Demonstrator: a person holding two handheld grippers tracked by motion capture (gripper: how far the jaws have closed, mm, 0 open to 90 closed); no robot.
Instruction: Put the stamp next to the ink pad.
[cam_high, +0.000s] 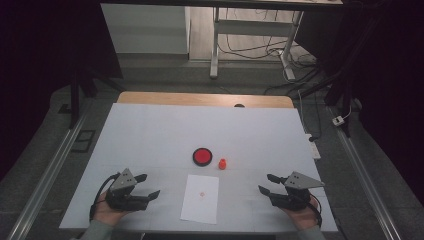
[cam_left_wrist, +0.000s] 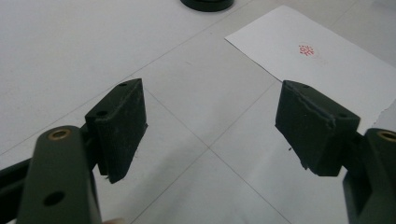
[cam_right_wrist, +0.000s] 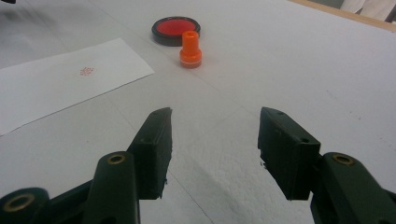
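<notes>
Surface: white table (cam_high: 150, 130), dark room around it.
Stamp: small orange stamp (cam_right_wrist: 191, 49) stands upright just beside the round red ink pad (cam_right_wrist: 176, 30), beyond the far end of the paper sheet (cam_high: 201, 198).
Paper: 1 faint red mark (cam_left_wrist: 306, 50) near its middle.
Left gripper (cam_high: 147, 186): jaws wide apart, holding nothing.
Right gripper (cam_high: 266, 184): jaws wide apart, holding nothing.
Handling, judged: stamp light, rigid, easily tipped; grip the narrow upper barrel from both sides.

Both grippers, left gripper (cam_high: 148, 185) and right gripper (cam_high: 266, 183), are matte black with grey triangular top plates, brass-ringed screw holes, chunky scuffed pads, black cables trailing.
</notes>
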